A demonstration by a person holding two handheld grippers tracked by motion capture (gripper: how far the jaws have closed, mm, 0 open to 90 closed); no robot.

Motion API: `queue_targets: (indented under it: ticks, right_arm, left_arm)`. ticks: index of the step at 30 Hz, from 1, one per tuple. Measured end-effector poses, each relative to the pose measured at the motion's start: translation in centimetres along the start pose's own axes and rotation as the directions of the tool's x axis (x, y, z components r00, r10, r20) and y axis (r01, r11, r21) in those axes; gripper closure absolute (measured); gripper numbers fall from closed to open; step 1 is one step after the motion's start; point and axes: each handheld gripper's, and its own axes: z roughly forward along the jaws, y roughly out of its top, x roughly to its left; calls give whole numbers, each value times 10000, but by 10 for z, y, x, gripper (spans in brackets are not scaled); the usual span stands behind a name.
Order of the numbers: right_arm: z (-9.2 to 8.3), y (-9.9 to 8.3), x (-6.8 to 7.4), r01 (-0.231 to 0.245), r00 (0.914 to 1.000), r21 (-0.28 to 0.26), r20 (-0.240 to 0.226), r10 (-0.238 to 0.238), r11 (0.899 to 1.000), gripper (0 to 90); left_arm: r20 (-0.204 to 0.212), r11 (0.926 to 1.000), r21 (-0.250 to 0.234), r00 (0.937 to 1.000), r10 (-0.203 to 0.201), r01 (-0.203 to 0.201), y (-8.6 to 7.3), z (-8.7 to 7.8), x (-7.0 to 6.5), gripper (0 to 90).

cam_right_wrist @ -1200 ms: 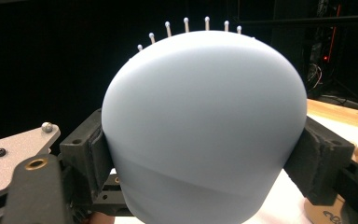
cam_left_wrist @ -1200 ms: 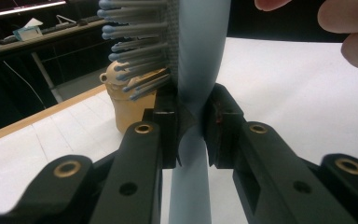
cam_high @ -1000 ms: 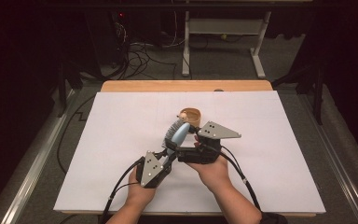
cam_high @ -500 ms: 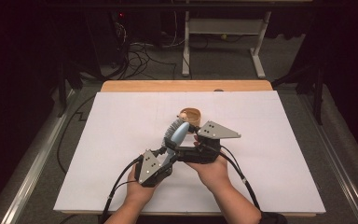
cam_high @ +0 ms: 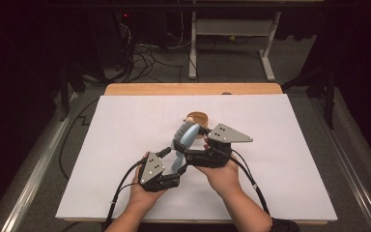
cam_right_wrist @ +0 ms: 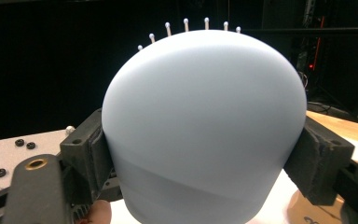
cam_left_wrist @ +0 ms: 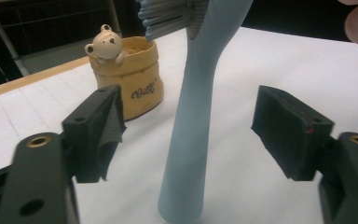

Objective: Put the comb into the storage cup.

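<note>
A pale blue hairbrush (cam_high: 185, 139) stands tilted above the white table, bristles up. My right gripper (cam_high: 193, 141) is shut on its rounded head (cam_right_wrist: 205, 126), and both pads press its sides in the right gripper view. My left gripper (cam_high: 178, 163) is lower on the handle (cam_left_wrist: 191, 116). Its jaws have just been opening, and the handle now stands between them with a gap to each pad (cam_left_wrist: 98, 133), so it is open. A small tan pot with a bear figure (cam_left_wrist: 130, 79) sits just behind the brush (cam_high: 197, 118).
White paper (cam_high: 294, 169) covers the table, with a wooden strip (cam_high: 193, 89) along its far edge. Beyond it are floor cables and the legs of a white desk (cam_high: 192, 53). Both cables trail back toward the person.
The left gripper's jaws have spread apart and let go of the brush handle. The right gripper still holds the brush head in the same place.
</note>
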Motion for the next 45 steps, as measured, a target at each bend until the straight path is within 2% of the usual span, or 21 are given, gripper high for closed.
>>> queue_targets:
  ticks: [2,6,9,11,14,17,20,24,29,32,36,45]
  right_arm:
    - [0,0,0,17,10000,-20,31,-17,10000,207]
    - [-1,0,-1,36,10000,-23,77,-35,10000,207]
    - [-2,1,-2,57,9999,-29,120,-57,10000,207]
    - [-3,2,-2,113,9998,-22,178,-113,9999,207]
    - [-5,2,-4,148,9996,-15,245,-147,9999,207]
    - [-6,3,-5,184,9994,-31,305,-183,9998,207]
    - [-7,3,-5,187,9993,-47,338,-185,9998,207]
    - [-9,4,-6,221,9990,-46,384,-219,9997,207]
    - [-11,4,-7,253,9987,19,450,-254,9997,207]
    - [-13,5,-8,296,9984,13,482,-297,9996,207]
    - [-16,7,-8,339,9980,-52,533,-335,9994,207]
    - [-25,8,-14,420,9962,-130,763,-409,9990,207]
  left_arm:
    - [64,10000,-3,10000,-66,66,0,1,0,173]
    - [216,9999,-91,9997,-143,145,-2,2,1,98]
    - [149,9998,49,9997,-169,169,-3,2,3,33]
    - [201,9996,-21,9994,-268,269,-4,1,6,4]
    - [236,9992,-181,9991,-359,363,-6,-3,11,3]
    - [229,9989,-134,9988,-438,441,-9,-6,17,3]
    - [169,9971,-209,9972,-732,735,-12,-13,26,3]
    - [-104,9961,-309,9965,-829,826,-12,-24,37,3]
    - [-421,9975,-152,9967,-700,695,-18,-36,50,3]
    - [-550,9971,-152,9956,-757,750,-21,-43,57,3]
    - [-722,9961,58,9936,-869,876,-27,-52,65,3]
    - [-1315,9929,-161,9842,-1189,1178,-38,-66,80,3]
